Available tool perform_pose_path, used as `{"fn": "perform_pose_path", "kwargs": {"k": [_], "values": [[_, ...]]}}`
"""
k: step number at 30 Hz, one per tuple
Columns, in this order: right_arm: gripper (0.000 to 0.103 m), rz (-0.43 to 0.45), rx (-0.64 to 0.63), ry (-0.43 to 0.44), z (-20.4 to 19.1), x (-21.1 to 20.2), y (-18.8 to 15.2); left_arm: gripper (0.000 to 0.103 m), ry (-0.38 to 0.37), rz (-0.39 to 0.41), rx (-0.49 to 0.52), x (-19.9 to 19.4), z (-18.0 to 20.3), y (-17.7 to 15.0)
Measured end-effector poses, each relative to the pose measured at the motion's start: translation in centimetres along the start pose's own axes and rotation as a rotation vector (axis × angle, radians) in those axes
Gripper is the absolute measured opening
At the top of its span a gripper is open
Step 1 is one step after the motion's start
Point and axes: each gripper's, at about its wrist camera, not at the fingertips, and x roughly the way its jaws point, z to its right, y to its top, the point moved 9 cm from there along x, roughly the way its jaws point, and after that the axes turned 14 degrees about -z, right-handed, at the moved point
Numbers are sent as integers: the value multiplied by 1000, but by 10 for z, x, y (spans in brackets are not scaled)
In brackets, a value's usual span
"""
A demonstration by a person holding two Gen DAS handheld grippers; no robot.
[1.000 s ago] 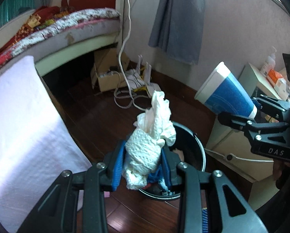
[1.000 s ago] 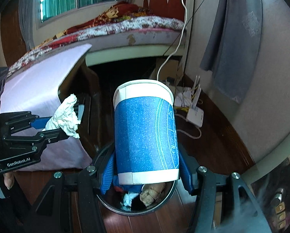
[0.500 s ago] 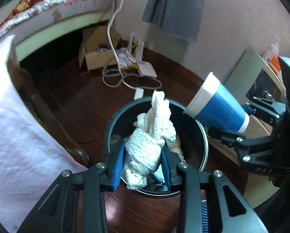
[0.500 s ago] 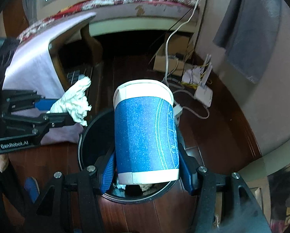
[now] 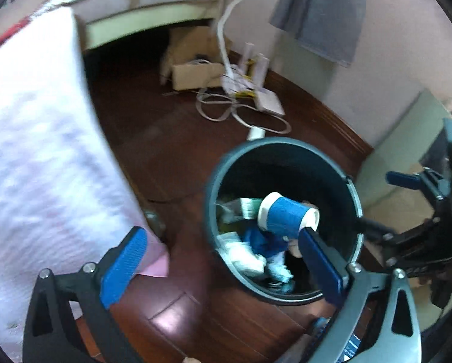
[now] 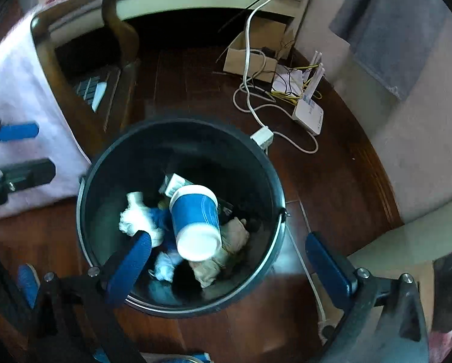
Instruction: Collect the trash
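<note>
The blue paper cup [image 6: 195, 219] lies tipped inside the black trash bin [image 6: 265, 163], resting on the crumpled white tissue [image 6: 138, 219] and other scraps. Both look light and easily crushed: the cup is thin-walled and best pinched across its sleeve near the stiffer rim, while the tissue is soft and can be taken anywhere. The left gripper [image 5: 222, 261] and the right gripper [image 6: 229, 260] both hang over the bin with jaws spread wide, holding nothing. No lettering on the cup or grippers is legible through the blur.

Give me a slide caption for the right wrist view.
Open right gripper above the dark trash bin, blue paper cup and crumpled tissue inside.
</note>
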Motion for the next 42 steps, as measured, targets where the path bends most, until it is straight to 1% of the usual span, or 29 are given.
{"fn": "perform_pose_path", "kwargs": {"k": [2,6,11,16,23,31,34,38,42], "values": [[103,18,19,29,-6,-10,3,100,30,18,-14,-8,-8,-5],[103,51,9,35,-27,-26,11,100,51,49,-36,-27,-19,-13],[103,86,-23,33,-48,-47,14,100,74,84,-39,-52,-29,-21],[103,125,-42,23,-64,-76,11,100,102,127,-51,-82,-35,-27],[103,193,-28,3,-84,-134,7,100,154,181,-66,-133,-48,-44],[103,281,7,-16,-116,-203,-7,101,194,269,-150,-194,-67,-69],[103,325,-1,-42,-127,-232,-12,101,228,304,-162,-217,-72,-80],[103,369,5,-42,-137,-263,-19,101,223,343,-180,-244,-73,-95],[103,425,24,-41,-141,-294,-27,102,212,395,-187,-271,-69,-101]]}}
